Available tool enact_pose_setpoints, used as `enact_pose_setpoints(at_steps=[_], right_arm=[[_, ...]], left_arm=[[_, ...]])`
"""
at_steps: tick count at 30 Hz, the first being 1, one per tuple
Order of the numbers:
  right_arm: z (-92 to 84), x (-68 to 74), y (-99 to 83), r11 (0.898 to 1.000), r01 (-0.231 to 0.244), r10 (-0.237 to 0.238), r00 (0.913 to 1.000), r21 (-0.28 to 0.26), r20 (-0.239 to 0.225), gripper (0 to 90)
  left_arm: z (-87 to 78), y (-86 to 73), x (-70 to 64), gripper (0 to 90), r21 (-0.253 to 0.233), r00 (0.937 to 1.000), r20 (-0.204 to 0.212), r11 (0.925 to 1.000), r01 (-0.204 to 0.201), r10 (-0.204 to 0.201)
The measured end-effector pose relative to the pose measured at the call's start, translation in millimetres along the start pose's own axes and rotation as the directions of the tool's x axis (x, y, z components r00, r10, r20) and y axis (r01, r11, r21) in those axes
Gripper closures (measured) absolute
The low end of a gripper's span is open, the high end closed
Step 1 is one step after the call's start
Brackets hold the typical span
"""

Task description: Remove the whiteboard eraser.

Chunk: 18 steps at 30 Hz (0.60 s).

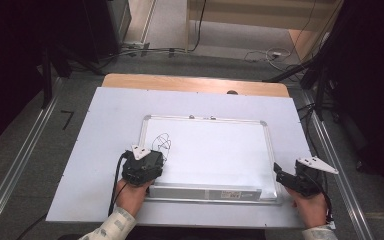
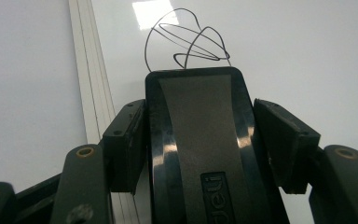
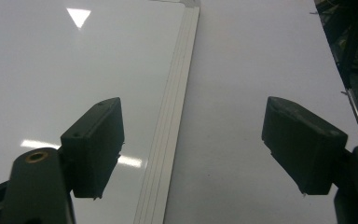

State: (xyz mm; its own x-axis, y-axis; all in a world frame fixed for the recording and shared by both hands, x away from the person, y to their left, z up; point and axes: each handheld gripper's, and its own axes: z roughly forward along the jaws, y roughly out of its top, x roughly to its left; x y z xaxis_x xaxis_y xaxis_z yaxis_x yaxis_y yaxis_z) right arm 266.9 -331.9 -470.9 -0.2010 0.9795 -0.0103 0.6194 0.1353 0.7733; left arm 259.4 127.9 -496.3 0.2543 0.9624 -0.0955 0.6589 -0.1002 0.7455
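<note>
A whiteboard (image 1: 215, 150) in a silver frame lies flat on the white table cover (image 1: 100, 150). A thin black scribble (image 1: 162, 142) sits near its left edge, and the same scribble (image 2: 186, 44) appears just beyond the jaws in the left gripper view. My left gripper (image 1: 152, 156) rests over the board's near left corner. In its own view, the left gripper (image 2: 200, 135) is shut on a black eraser (image 2: 200, 112), with a pad pressed on each side. My right gripper (image 1: 280, 172) hovers at the board's near right corner. Seen from its own camera, the right gripper (image 3: 191, 144) is open and holds nothing, straddling the board's frame (image 3: 172, 116).
The board's pen tray (image 1: 210, 192) runs along its near edge. A wooden tabletop strip (image 1: 195, 82) shows beyond the white cover. Metal rails (image 1: 25, 160) flank the table on both sides, and cables (image 1: 270, 54) lie on the floor behind.
</note>
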Motion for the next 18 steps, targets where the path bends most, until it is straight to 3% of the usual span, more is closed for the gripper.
enact_pose_setpoints(at_steps=[6,14,18], right_arm=[[0.0,-0.3,0.1,1.000,-0.001,0.001,1.0000,-0.001,-0.001,19.6],[-0.1,-0.2,0.1,1.000,0.000,0.000,1.0000,-0.001,-0.001,19.6],[0.1,-0.4,0.4,1.000,0.000,0.000,1.0000,-0.001,-0.002,19.6]], left_arm=[[-3.1,1.6,3.0,38.2,-0.009,0.9999,0.005,0.9999,0.009,-0.009],[-19.1,6.9,7.1,38.1,-0.079,0.9999,-0.003,0.9967,0.016,-0.017],[-24.0,7.6,9.9,38.0,-0.096,0.9998,-0.019,0.9954,0.000,-0.002]])
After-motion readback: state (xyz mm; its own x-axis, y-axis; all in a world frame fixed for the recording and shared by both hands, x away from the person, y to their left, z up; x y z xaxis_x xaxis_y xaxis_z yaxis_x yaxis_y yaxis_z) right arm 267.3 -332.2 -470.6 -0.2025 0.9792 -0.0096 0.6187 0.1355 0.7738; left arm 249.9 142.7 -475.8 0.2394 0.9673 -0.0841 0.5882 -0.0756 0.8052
